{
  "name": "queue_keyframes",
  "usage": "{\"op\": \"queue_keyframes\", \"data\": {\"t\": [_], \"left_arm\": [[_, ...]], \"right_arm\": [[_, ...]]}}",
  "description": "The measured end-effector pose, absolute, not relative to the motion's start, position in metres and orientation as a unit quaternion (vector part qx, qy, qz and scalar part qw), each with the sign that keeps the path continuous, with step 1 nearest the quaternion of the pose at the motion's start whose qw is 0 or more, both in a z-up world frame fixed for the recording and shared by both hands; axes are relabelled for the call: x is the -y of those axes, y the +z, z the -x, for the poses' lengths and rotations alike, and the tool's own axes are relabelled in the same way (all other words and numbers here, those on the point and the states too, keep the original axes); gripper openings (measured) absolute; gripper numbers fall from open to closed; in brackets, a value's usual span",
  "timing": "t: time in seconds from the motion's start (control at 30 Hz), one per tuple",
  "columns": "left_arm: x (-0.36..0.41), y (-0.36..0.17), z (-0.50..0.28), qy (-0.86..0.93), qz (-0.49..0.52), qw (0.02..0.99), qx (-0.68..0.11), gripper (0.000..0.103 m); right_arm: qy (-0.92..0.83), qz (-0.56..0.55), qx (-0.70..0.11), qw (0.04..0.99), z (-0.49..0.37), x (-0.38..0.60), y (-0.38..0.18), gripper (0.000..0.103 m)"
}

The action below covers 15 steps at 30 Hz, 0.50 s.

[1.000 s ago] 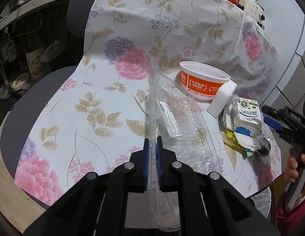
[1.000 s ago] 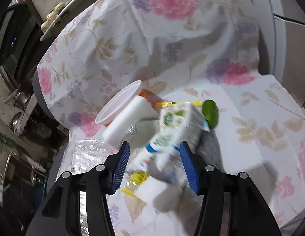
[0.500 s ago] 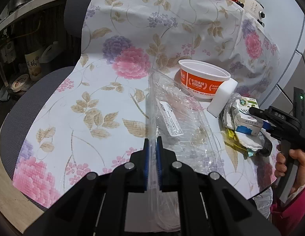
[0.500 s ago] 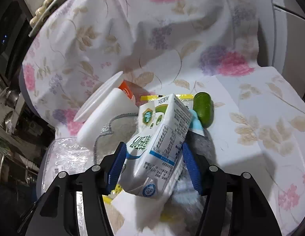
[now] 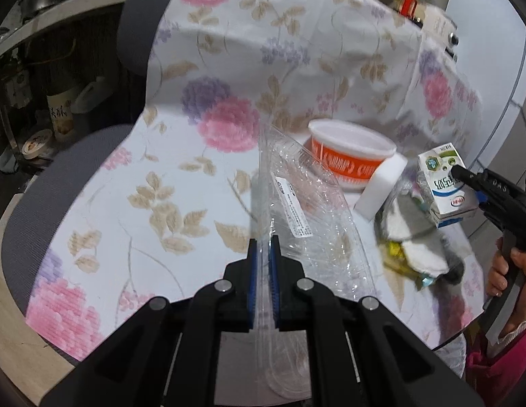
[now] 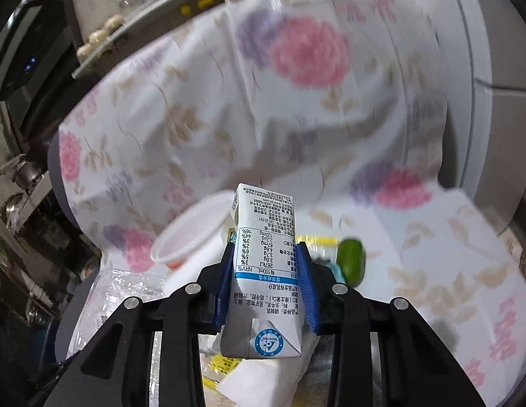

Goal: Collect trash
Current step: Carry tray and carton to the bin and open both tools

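Milk carton (image 6: 263, 271): nutrition panel printed upside down to the camera, legible "100mL", "NRV%", "267kJ", "3.0g", "125mg"; round Tetra Pak mark on the fold. Orange tub (image 5: 348, 159): white lettering, blurred, possibly Chinese. Clear plastic container (image 5: 310, 217): white label, print too small.

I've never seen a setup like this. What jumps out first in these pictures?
The white and blue milk carton stands out, pinched between the blue pads of the right hand-held gripper, whose jaws are closing, above the pink-flowered cloth. The left hand-held gripper clamps a clear plastic bag beside an orange and white tub.
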<state>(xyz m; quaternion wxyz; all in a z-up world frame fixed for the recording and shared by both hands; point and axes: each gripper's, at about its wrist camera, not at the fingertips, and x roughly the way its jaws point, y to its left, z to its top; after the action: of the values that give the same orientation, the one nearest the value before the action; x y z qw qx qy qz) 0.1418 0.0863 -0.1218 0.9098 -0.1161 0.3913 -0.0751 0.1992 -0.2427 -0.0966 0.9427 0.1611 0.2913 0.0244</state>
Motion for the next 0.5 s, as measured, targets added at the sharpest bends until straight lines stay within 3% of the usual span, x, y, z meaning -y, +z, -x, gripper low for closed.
{"op": "queue_keyframes", "data": {"t": [0.27, 0.5], "left_arm": [[-0.099, -0.083, -0.12, -0.073, 0.141, 0.924, -0.347, 0.004], [-0.042, -0.075, -0.1, -0.143, 0.136, 0.921, -0.335, 0.005]], "right_arm": [[0.049, -0.148, -0.26, 0.953, -0.162, 0.245, -0.062, 0.036], [0.052, -0.158, -0.258, 0.952, -0.113, 0.271, -0.058, 0.036]]}}
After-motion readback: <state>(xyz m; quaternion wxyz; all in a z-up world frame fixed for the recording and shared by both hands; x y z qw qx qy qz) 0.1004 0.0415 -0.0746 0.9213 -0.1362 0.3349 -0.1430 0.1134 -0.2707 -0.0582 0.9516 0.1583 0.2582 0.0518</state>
